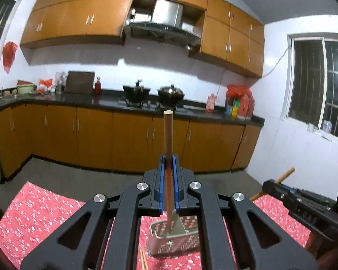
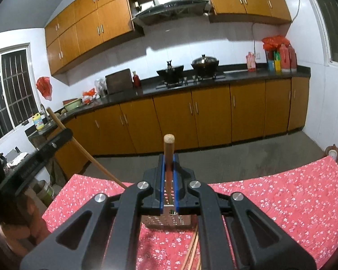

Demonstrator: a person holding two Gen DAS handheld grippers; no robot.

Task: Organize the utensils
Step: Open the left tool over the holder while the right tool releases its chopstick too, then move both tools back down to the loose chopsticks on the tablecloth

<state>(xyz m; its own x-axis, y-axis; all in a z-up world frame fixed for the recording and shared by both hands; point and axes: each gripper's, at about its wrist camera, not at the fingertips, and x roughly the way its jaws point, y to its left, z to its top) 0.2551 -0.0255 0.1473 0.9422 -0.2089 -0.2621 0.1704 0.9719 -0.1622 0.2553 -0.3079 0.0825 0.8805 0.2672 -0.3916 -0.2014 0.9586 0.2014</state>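
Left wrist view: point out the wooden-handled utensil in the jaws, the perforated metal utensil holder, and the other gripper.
wooden-handled utensil [image 1: 168, 135], left wrist view, on the handle above the jaws.
perforated metal utensil holder [image 1: 187, 243], left wrist view, on its front wall.
right gripper [image 1: 279, 187], left wrist view, on its black tip.

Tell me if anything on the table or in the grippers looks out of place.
Nothing looks spilled or broken. Each gripper is shut on a wooden-handled utensil held upright: the left gripper on one handle, the right gripper on another. A perforated metal holder stands on the red tablecloth, with chopsticks lying loose beside it.
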